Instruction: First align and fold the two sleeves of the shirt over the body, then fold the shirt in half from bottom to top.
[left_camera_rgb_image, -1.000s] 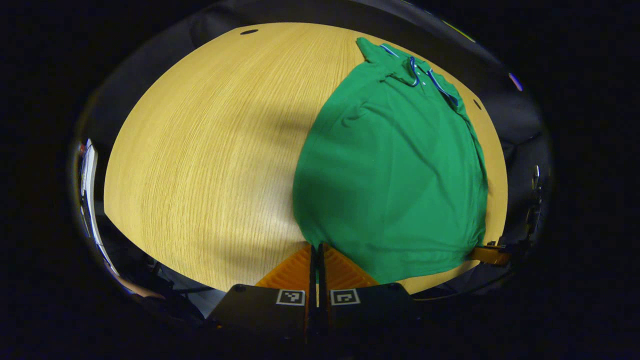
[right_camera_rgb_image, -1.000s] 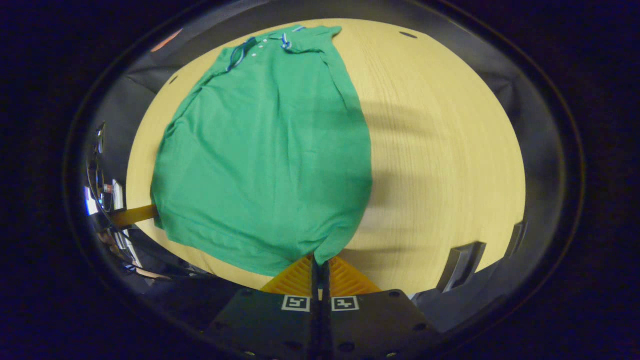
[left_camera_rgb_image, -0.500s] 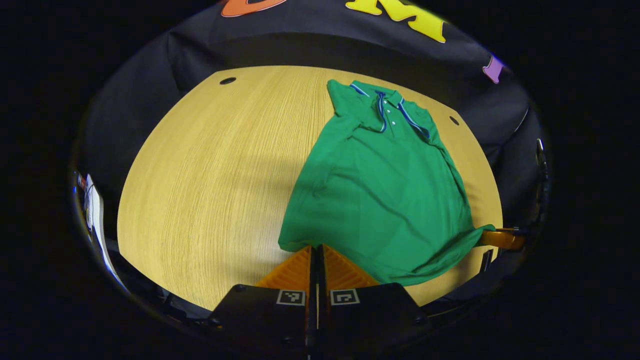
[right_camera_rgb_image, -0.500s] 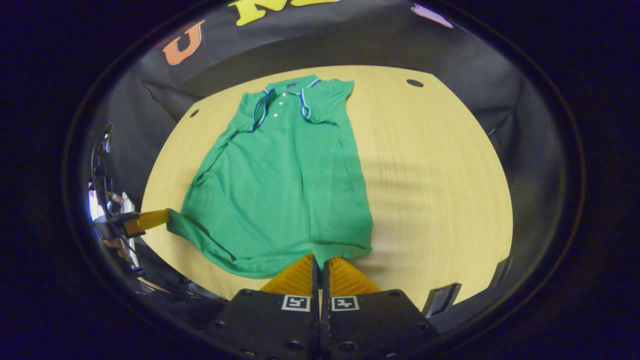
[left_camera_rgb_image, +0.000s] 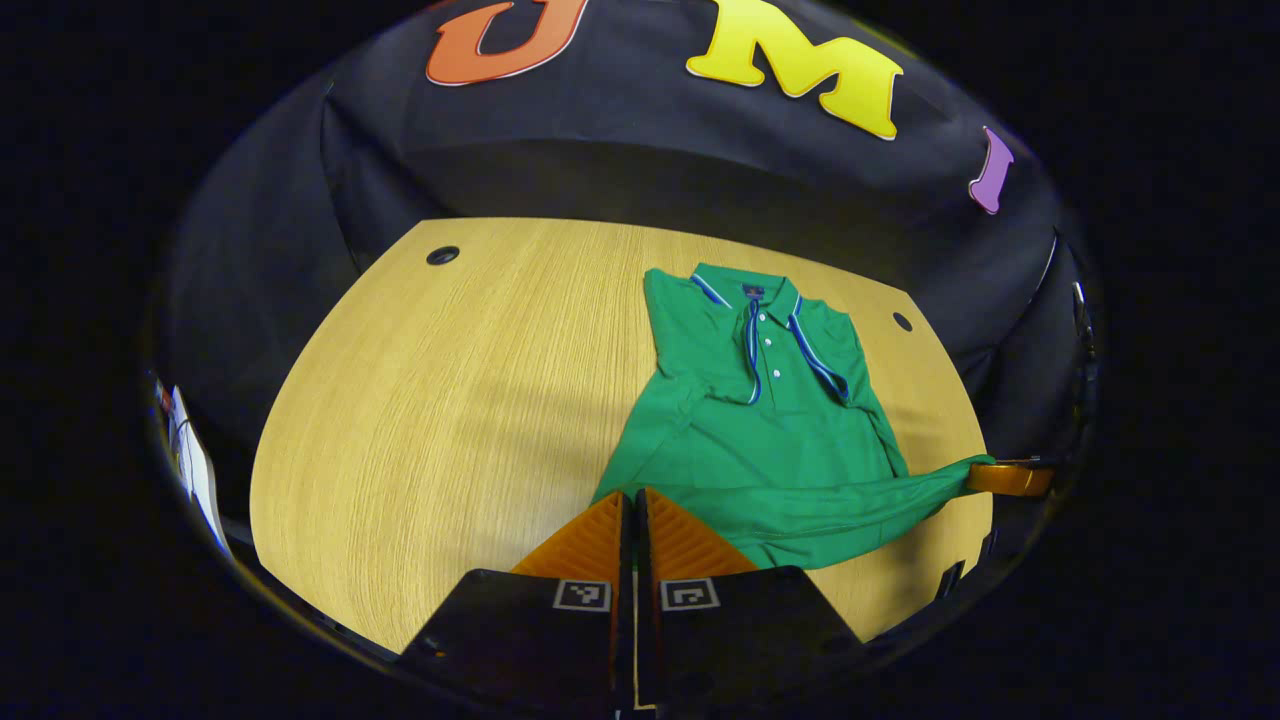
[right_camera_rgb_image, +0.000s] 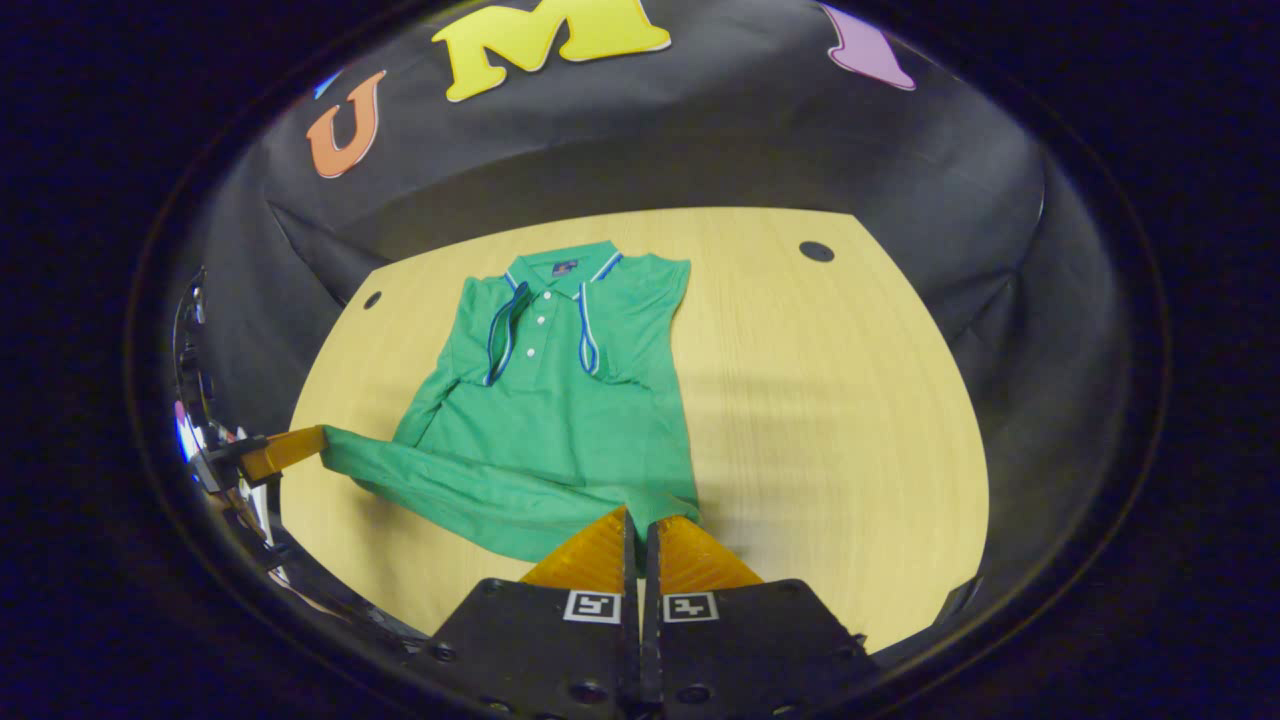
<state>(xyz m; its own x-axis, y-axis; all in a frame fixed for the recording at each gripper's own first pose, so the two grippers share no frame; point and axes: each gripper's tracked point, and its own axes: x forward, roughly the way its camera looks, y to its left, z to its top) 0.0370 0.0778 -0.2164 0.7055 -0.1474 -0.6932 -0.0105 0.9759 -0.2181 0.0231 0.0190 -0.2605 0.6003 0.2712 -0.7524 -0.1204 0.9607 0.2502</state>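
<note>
A green polo shirt (left_camera_rgb_image: 770, 420) with blue-and-white placket trim lies on the wooden table (left_camera_rgb_image: 450, 400), collar toward the wall, sleeves folded in. My left gripper (left_camera_rgb_image: 632, 497) is shut on the hem's left corner. My right gripper (right_camera_rgb_image: 638, 513) is shut on the hem's right corner. Both hold the hem lifted off the table, so the lower shirt (right_camera_rgb_image: 560, 440) hangs in a fold between them. The other gripper's fingers (left_camera_rgb_image: 1005, 478) show at the right edge of the left gripper view, and those of the left one (right_camera_rgb_image: 280, 452) at the left edge of the right gripper view.
The table (right_camera_rgb_image: 830, 400) has small dark holes near its far corners (left_camera_rgb_image: 442, 256) (right_camera_rgb_image: 816, 251). Black cloth walls rise right behind the table's far edge. Bare wood stretches to the left of the shirt in the left gripper view.
Both grippers have risen and carried the hem toward the collar. The flat part of the shirt has shortened, and the lifted hem now spans between the two grippers.
</note>
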